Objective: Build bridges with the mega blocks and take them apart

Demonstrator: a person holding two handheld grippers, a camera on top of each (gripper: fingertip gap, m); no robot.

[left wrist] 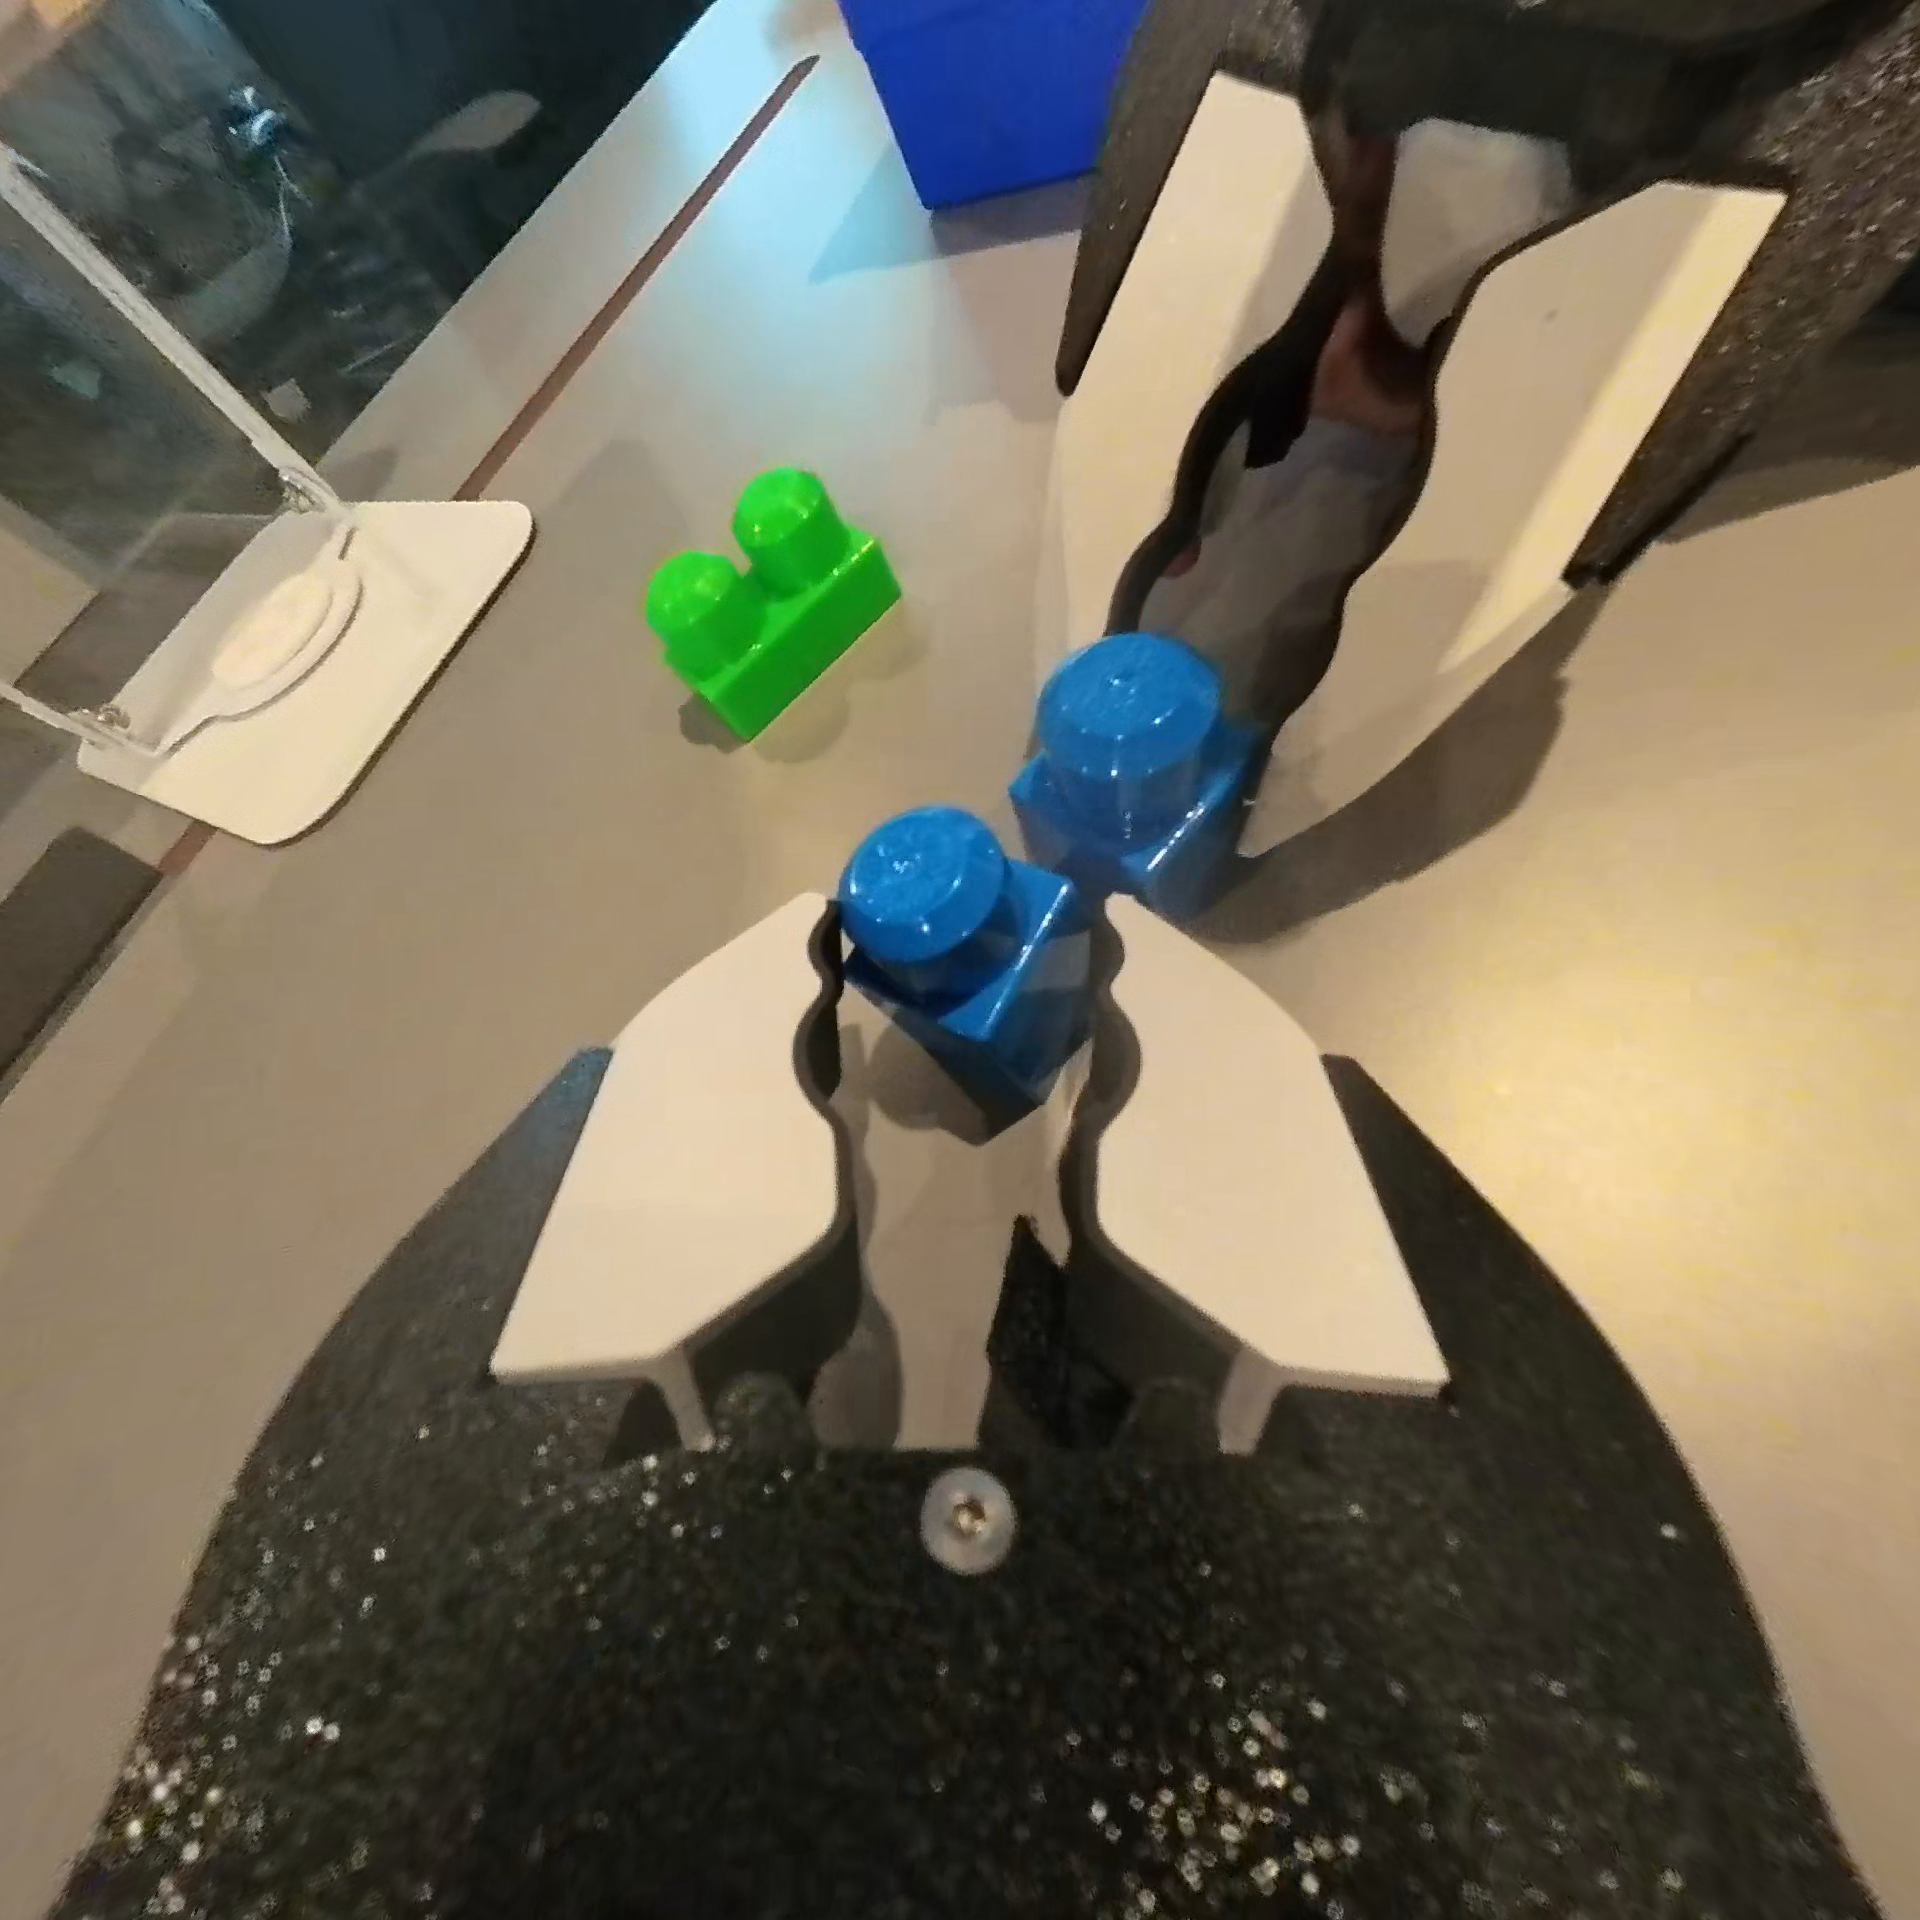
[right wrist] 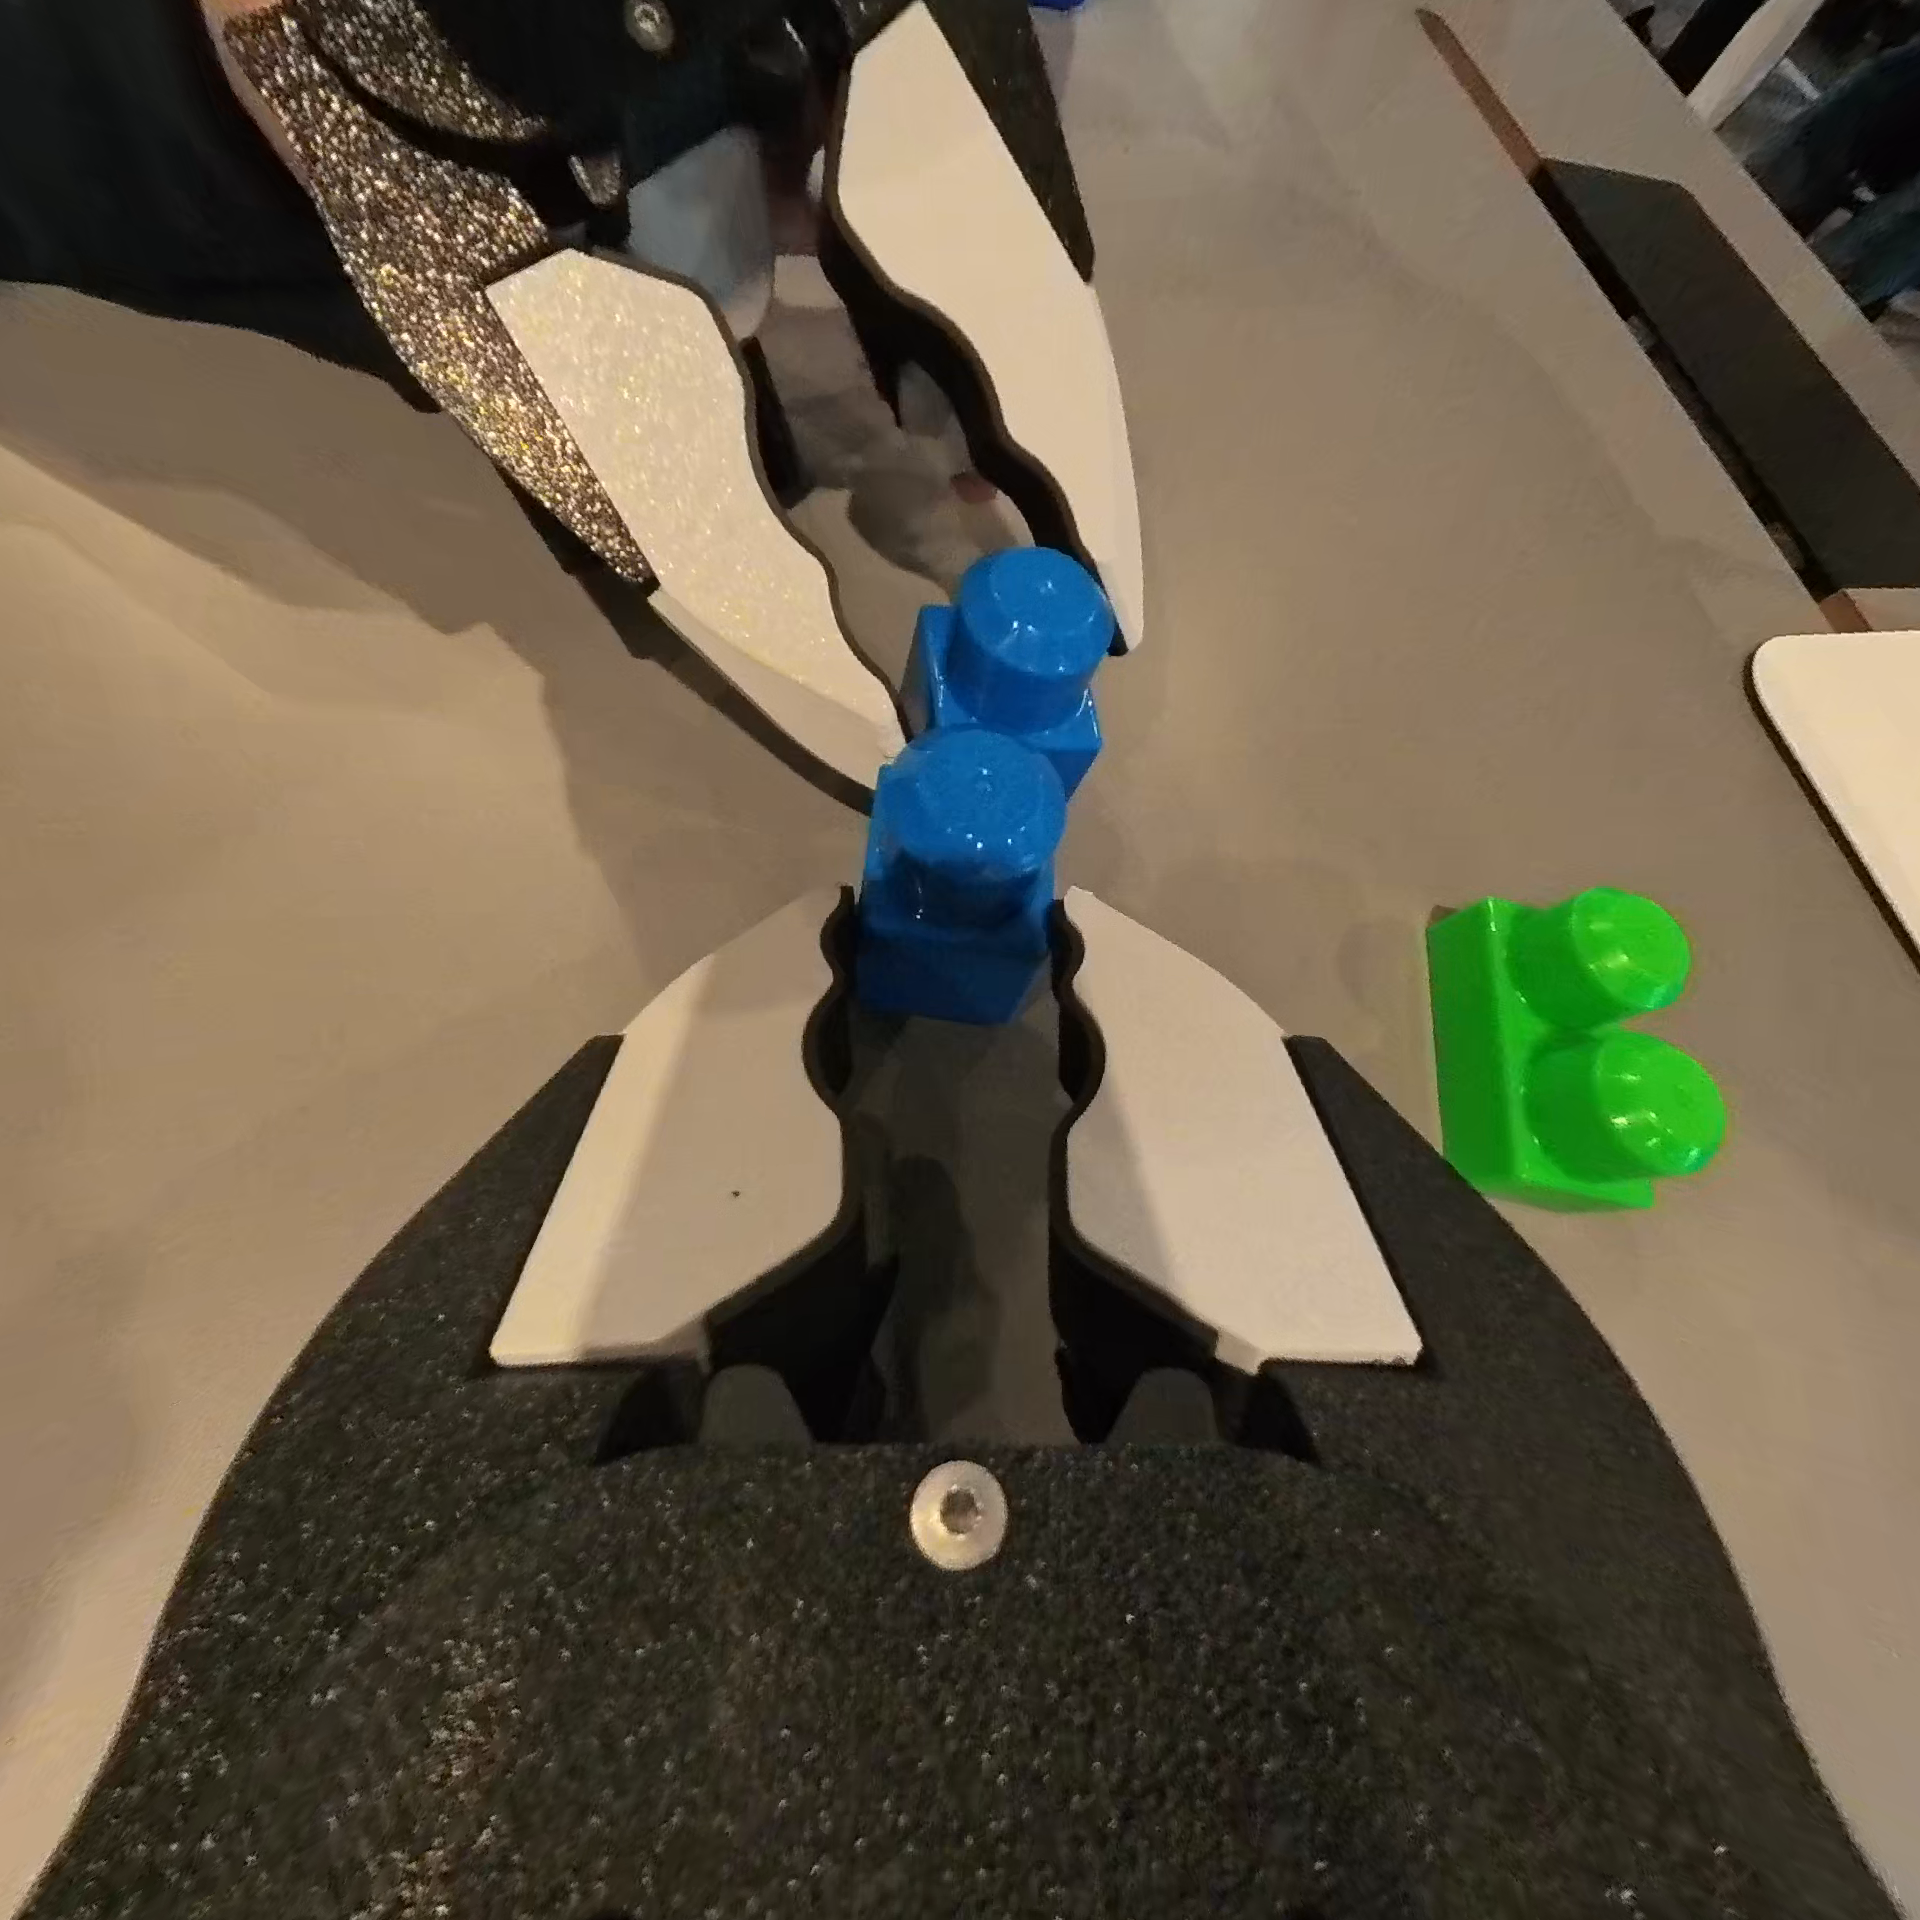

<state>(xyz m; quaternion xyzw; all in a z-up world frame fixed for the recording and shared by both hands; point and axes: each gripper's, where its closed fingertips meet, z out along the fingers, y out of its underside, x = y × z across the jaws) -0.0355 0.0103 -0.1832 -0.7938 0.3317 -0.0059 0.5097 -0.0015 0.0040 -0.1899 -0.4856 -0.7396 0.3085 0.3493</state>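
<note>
Blocks sit on a grey counter point(left wrist: 1558, 935), and the green two-stud block point(left wrist: 774, 613) serves as landmark, lying flat with studs up and nothing touching it. The left gripper point(left wrist: 961, 925) has its white fingers closed against the sides of a blue single-stud block point(left wrist: 971, 987), which tilts between them. Just beyond it, on the side away from the green block, a second blue single-stud block point(left wrist: 1138, 779) is held the same way by the right gripper point(left wrist: 1184, 769), reaching in from the opposite direction. The two blue blocks sit just beside each other, corner to corner; contact cannot be judged. Past the green block stands a blue bin point(left wrist: 987, 104); on its other side lies a white base plate point(left wrist: 312, 665) carrying a clear panel.
</note>
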